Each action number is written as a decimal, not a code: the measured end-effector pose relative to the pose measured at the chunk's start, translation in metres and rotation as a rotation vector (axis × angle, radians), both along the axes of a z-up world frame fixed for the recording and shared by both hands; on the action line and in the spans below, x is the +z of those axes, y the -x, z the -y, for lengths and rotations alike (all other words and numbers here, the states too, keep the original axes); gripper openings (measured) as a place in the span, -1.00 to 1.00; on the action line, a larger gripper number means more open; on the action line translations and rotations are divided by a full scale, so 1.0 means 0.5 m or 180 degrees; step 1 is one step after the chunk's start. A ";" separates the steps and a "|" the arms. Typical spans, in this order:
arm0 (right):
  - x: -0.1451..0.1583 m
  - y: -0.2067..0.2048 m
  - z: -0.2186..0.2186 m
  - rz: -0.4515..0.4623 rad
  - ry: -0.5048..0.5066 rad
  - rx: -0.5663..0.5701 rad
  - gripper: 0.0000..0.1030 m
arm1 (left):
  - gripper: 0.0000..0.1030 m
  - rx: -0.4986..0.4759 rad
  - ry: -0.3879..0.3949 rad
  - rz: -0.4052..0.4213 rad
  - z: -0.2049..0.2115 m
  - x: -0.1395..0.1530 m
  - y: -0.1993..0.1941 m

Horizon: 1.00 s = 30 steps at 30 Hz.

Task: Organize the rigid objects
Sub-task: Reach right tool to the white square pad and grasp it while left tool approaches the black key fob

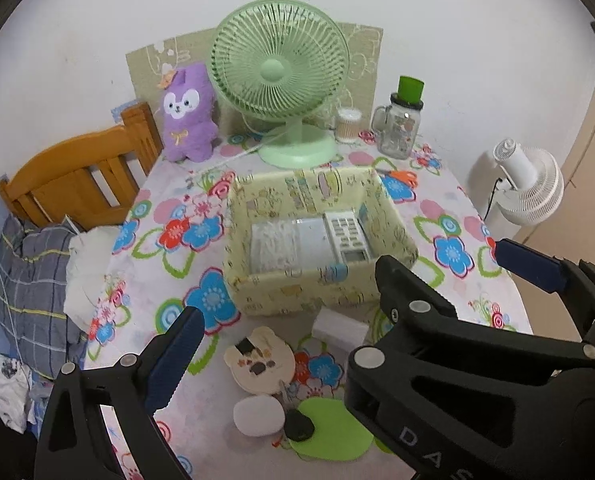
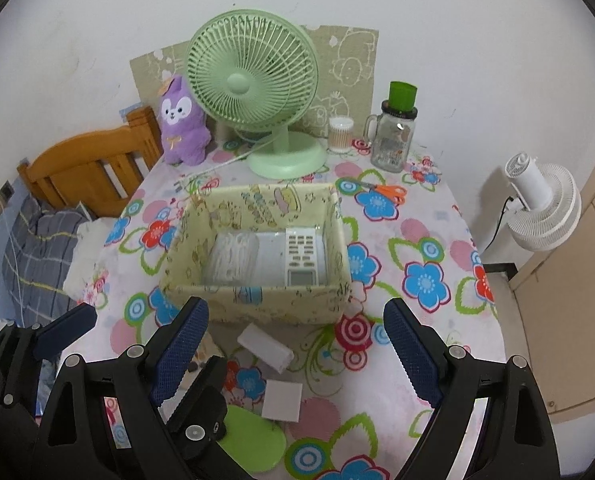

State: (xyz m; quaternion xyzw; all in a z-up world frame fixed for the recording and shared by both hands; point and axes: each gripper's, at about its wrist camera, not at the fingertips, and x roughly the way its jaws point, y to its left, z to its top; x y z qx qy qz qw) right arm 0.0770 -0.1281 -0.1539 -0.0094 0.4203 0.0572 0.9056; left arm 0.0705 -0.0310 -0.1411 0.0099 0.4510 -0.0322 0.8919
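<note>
Both grippers hang over the flowery desk point(image 2: 437, 240) with fingers spread wide — left gripper point(image 1: 297, 344) and right gripper point(image 2: 297, 344) hold nothing. The yellow fabric box point(image 2: 257, 300) sits mid-desk with a white remote point(image 2: 302, 256) inside, and a white block point(image 2: 265, 347) lies just in front of it.

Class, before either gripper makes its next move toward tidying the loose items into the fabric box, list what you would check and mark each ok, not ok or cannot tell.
1. Right gripper open, empty: ok.
2. Left gripper open, empty: ok.
3. Yellow patterned fabric box has free floor space beside the white remote control: ok.
4. White rectangular block lies unobstructed before the box: ok.
5. Orange-handled scissors clear of the grippers: ok.
6. Weight of the block: cannot tell.
</note>
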 end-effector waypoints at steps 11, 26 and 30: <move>-0.052 0.041 0.002 0.0104 0.0014 0.0045 0.77 | 0.93 -0.0002 -0.0178 0.0087 0.003 -0.048 0.040; -0.147 0.055 0.008 -0.0016 0.0048 -0.0026 0.77 | 0.93 -0.0097 -0.0072 -0.0031 -0.010 -0.136 0.058; -0.174 0.058 0.006 -0.0075 0.0040 -0.0011 0.77 | 0.93 -0.0090 -0.0040 -0.0086 -0.014 -0.163 0.061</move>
